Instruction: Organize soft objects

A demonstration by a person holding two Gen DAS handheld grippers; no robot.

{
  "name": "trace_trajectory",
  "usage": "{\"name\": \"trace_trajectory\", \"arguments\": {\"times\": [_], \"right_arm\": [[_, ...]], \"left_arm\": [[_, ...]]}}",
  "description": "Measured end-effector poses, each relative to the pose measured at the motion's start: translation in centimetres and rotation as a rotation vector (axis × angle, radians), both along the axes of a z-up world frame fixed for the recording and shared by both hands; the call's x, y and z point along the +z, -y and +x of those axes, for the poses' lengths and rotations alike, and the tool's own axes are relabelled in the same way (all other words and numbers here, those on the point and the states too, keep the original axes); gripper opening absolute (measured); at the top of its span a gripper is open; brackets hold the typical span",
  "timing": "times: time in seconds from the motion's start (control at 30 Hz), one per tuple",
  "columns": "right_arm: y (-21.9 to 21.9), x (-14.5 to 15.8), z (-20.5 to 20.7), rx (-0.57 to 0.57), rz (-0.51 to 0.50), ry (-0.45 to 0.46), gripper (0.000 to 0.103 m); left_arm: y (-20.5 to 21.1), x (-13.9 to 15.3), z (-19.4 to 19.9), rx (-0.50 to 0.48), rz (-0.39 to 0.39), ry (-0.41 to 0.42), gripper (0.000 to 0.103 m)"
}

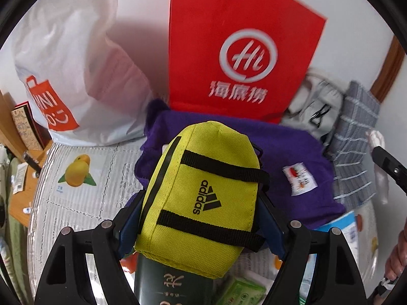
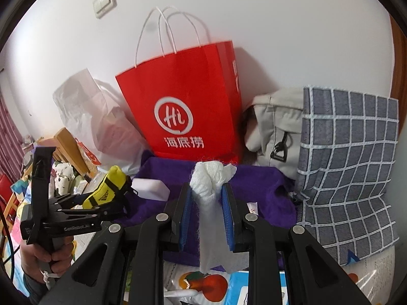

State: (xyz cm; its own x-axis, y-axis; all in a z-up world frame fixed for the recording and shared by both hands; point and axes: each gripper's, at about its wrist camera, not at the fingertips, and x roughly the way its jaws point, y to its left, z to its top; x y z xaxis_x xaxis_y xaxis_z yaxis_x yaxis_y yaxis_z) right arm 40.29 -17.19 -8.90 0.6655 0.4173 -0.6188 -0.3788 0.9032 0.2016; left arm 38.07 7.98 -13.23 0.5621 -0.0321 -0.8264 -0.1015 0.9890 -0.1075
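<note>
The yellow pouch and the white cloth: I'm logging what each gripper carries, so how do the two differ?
The yellow pouch is a stiff, woven bag with black straps and a logo; the white cloth is plain, crumpled and limp. The pouch fills wide-set jaws of the left gripper; the cloth is pinched thin between the nearly closed jaws of the right gripper, its ends bunching above and trailing below. Both are held above the purple fabric.

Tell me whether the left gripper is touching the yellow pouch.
Touching. The left wrist view shows the left gripper clamping the yellow pouch, blue pads pressed against both sides.
</note>
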Motion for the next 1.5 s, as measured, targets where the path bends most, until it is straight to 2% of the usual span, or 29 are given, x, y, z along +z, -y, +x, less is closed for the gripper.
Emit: {"name": "trace_trajectory", "arguments": {"times": [0.43, 0.6, 0.9, 1.17, 1.33, 1.4, 1.47, 1.5], "right_arm": [[-0.2, -4.3, 2.5, 0.036, -0.066, -0.124, 0.024], [-0.7, -6.5, 3.9, 0.033, -0.078, -0.187, 0.024], [-0.8, -9.4, 5.4, 0.015, -0.126, -0.255, 0.024], [-1.4, -11.2, 6.1, 0.012, -0.157, -0.297, 0.024], [-1.6, -11.6, 6.4, 0.005, -0.161, -0.312, 0.025], [-2.0, -11.8, 6.9, 0.0, -0.155, -0.32, 0.028], [-1.9, -11.8, 7.0, -0.007, -0.151, -0.318, 0.042], [-1.9, -11.7, 7.0, -0.01, -0.15, -0.312, 0.046]], "left_arm": [[-0.3, -4.4, 3.6, 0.022, 0.007, -0.098, 0.08], [-1.3, -5.9, 4.3, 0.023, -0.04, -0.134, 0.08], [-2.2, -6.6, 4.6, -0.014, -0.096, -0.122, 0.08], [-2.1, -6.6, 5.4, -0.014, -0.108, -0.124, 0.081], [-2.0, -6.6, 5.7, -0.001, -0.102, -0.119, 0.088], [-1.9, -6.3, 5.5, 0.005, -0.106, -0.109, 0.091], [-2.0, -6.1, 5.4, 0.01, -0.109, -0.111, 0.091], [-2.0, -6.0, 5.4, 0.014, -0.112, -0.111, 0.091]]}}
